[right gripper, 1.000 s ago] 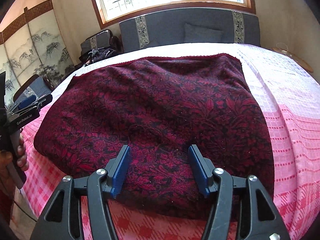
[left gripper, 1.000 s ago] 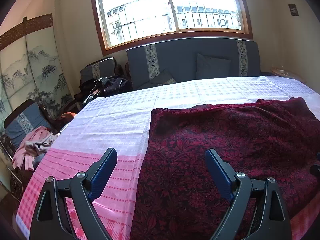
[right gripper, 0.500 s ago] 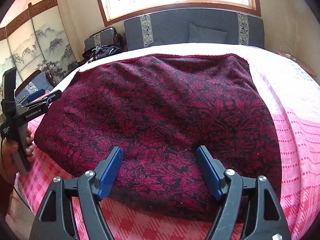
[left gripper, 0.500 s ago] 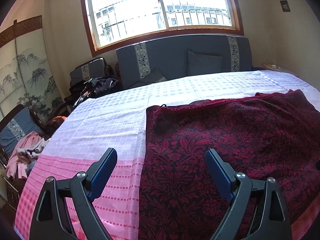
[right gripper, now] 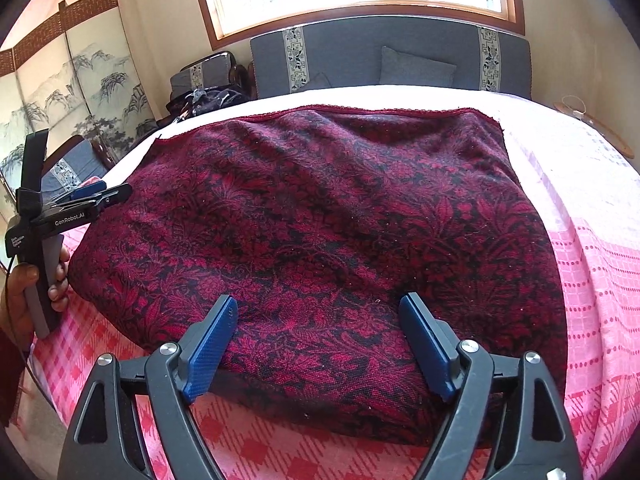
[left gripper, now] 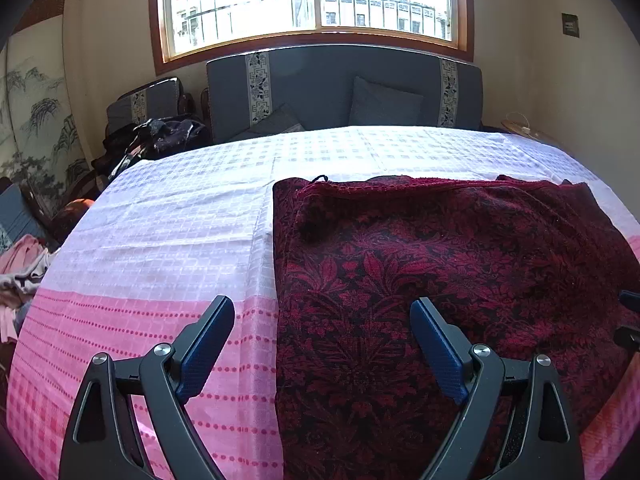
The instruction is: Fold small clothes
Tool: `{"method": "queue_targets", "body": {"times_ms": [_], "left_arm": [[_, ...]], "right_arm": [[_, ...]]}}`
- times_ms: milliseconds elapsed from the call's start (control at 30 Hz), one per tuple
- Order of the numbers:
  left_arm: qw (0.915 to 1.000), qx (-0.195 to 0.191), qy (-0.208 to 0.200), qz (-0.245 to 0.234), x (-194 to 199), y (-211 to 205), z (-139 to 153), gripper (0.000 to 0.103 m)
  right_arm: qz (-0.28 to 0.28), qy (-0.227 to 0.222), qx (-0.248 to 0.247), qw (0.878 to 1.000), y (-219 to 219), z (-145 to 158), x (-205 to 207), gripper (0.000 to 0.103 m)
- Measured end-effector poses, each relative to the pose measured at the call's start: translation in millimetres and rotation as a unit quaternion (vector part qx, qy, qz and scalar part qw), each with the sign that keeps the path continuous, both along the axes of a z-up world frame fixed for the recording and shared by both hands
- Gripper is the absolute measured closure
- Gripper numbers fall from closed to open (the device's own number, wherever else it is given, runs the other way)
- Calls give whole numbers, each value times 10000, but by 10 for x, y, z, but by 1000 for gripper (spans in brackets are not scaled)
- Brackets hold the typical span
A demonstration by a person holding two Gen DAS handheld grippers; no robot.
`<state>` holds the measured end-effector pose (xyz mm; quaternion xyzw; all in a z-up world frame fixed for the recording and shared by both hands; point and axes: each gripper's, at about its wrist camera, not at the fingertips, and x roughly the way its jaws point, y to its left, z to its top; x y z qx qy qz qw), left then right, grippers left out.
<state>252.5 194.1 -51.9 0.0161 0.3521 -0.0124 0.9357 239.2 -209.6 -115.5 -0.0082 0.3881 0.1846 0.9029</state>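
**Grippers poised over spread cloth**

Cloth [right gripper: 320, 232], red with a dark floral pattern, lies flat on the pink bedspread [left gripper: 160, 248], likely laid out for folding. Left gripper [left gripper: 322, 344] hovers wide open astride the cloth's left edge. Right gripper [right gripper: 318, 344] is open too, empty, above the near hem, seemingly lined up to grab it.

Setting was a private home, a lived-in sitting room or bedroom. A wide wood-framed window [left gripper: 312, 4] looked out on apartment blocks. Beneath it stood a grey upholstered sofa [left gripper: 344, 88] with patterned bands and loose cushions. A painted folding screen [right gripper: 76, 84] of ink landscapes lined one wall. A pink-and-white checked cloth [left gripper: 168, 240] covered the work surface. Clothes [left gripper: 20, 268] lay heaped on an armchair alongside.
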Motion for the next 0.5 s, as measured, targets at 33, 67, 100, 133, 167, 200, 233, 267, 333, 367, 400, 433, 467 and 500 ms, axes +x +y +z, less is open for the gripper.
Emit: {"method": "queue_targets", "body": {"times_ms": [33, 67, 100, 133, 167, 200, 233, 267, 333, 367, 400, 433, 467, 500], "left_arm": [[10000, -24, 41, -25, 12, 12, -9, 13], [9999, -46, 77, -50, 21, 21, -17, 13], [9999, -71, 112, -73, 30, 29, -23, 13], [9998, -104, 136, -105, 37, 40, -26, 13], [9997, -140, 158, -150, 44, 45, -29, 13], [9995, -169, 187, -185, 48, 52, -34, 13], [9993, -197, 215, -214, 55, 62, -38, 13], [9991, -249, 249, -250, 65, 66, -40, 13], [9978, -432, 373, -332, 94, 112, -55, 13], [9966, -564, 447, -399, 114, 144, -65, 13], [9947, -740, 524, -483, 134, 189, -74, 13], [9918, -960, 613, -579, 160, 244, -88, 13], [9875, -1221, 750, -661, 197, 312, -111, 13], [9819, -1489, 907, -737, 244, 382, -148, 13]], "right_arm": [[8, 2, -8, 10000, 10, 1, 0, 21], [19, 3, -17, 10000, 19, -1, -3, 21], [26, 3, -26, 10000, 26, 0, -6, 20], [32, 3, -30, 10000, 32, 0, -9, 20], [34, 3, -28, 10000, 34, -3, -15, 19], [36, 4, -24, 10000, 37, -4, -19, 19], [38, 5, -20, 10000, 39, -5, -22, 19], [42, 8, -15, 10000, 37, -8, -14, 19], [48, 11, -12, 10000, 41, -8, -10, 18], [48, 11, -12, 10000, 41, -8, -11, 18], [55, 13, -9, 10000, 45, -9, -11, 18], [64, 16, -2, 10000, 46, -9, -8, 17], [75, 20, 6, 10000, 42, -11, 0, 17], [83, 22, 14, 10000, 40, -12, 2, 16]]}}
